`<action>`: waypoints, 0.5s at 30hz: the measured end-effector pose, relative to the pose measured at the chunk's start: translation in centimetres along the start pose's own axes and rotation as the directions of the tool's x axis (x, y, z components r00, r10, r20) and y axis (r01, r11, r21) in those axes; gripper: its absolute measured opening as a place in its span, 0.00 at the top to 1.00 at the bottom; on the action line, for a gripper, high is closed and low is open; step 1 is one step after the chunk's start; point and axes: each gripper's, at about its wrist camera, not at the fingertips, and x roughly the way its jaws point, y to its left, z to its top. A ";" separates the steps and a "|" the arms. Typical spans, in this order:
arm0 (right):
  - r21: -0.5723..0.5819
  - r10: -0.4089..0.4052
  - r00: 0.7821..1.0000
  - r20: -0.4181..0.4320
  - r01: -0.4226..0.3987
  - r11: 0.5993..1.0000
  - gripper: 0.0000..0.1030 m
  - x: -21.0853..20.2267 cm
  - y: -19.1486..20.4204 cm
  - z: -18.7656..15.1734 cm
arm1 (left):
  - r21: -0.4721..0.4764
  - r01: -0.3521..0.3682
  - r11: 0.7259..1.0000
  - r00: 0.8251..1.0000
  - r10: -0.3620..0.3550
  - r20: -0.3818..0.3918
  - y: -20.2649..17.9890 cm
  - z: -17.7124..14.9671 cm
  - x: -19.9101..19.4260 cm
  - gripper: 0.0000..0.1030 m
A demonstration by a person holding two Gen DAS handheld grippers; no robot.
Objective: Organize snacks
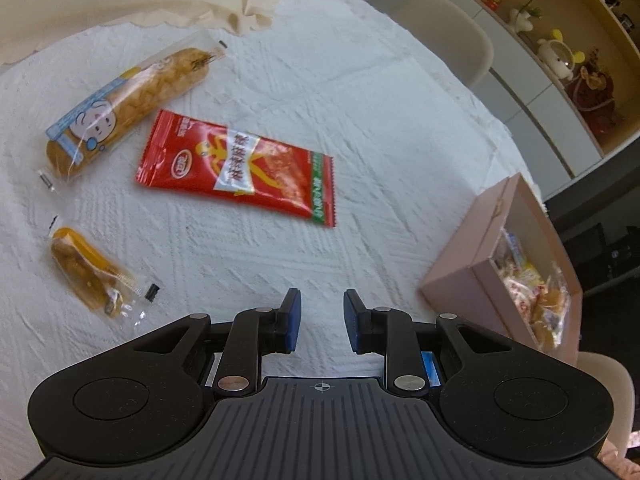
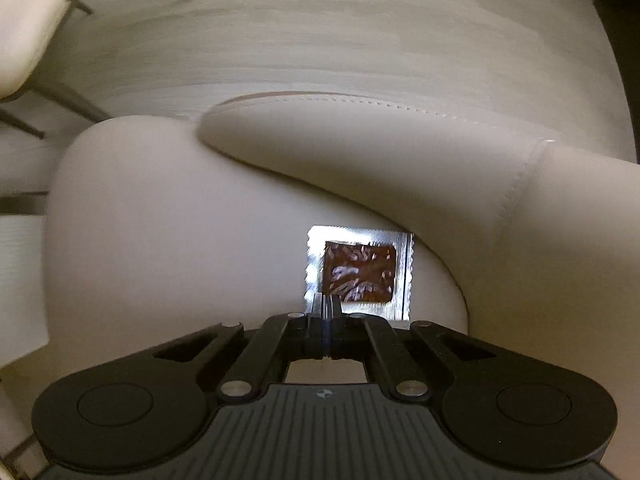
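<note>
Because the silver foil sachet with its dark window is light, thin and slippery, your right tongs pinch it pressed together on the crimped lower-left edge, where the seal is stiff, and it hangs in the air over a cream chair, off the worktop. Your left tongs hover spread and hold nothing above the white-clothed worktop. There the red packet, flat and crinkly, looks best taken by an end seam; two soft wrapped pastries lie beside it, and the pink box sits at the right edge.
</note>
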 end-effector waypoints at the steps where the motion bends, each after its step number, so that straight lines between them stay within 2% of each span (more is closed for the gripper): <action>1: -0.003 0.011 1.000 0.008 -0.011 1.000 1.00 -0.7 -0.1 -0.4 | -0.001 0.008 1.000 1.000 -0.008 -0.002 0.0 0.1 0.0 0.74; 4: -0.003 0.060 0.998 0.023 -0.060 0.998 0.99 -2.3 -0.7 -0.8 | 0.018 0.030 0.999 1.000 -0.030 0.006 -0.2 0.4 0.0 0.74; 7: 0.025 0.071 0.996 0.062 -0.073 0.997 0.90 -2.3 -1.7 -0.2 | 0.024 0.021 0.999 0.999 -0.022 0.029 -0.2 0.3 0.1 0.74; 8: 0.037 0.060 0.996 0.062 -0.062 0.997 0.85 -1.5 -2.1 0.3 | 0.018 0.019 1.000 0.999 -0.020 0.030 -0.2 0.1 0.1 0.74; 11: 0.080 0.011 1.000 0.011 -0.012 0.997 0.81 2.5 -2.0 2.3 | 0.035 -0.009 0.999 1.000 0.008 0.028 0.0 -0.5 0.2 0.74; 13: 0.098 0.029 1.000 -0.007 -0.029 0.995 0.73 3.5 -2.4 2.5 | 0.029 -0.030 0.999 0.999 0.029 0.028 0.3 -0.7 0.6 0.74; 15: 0.074 0.035 0.999 0.025 -0.036 0.997 0.68 3.1 -2.3 2.8 | 0.004 -0.031 1.000 0.999 0.031 0.031 0.6 -0.8 1.0 0.74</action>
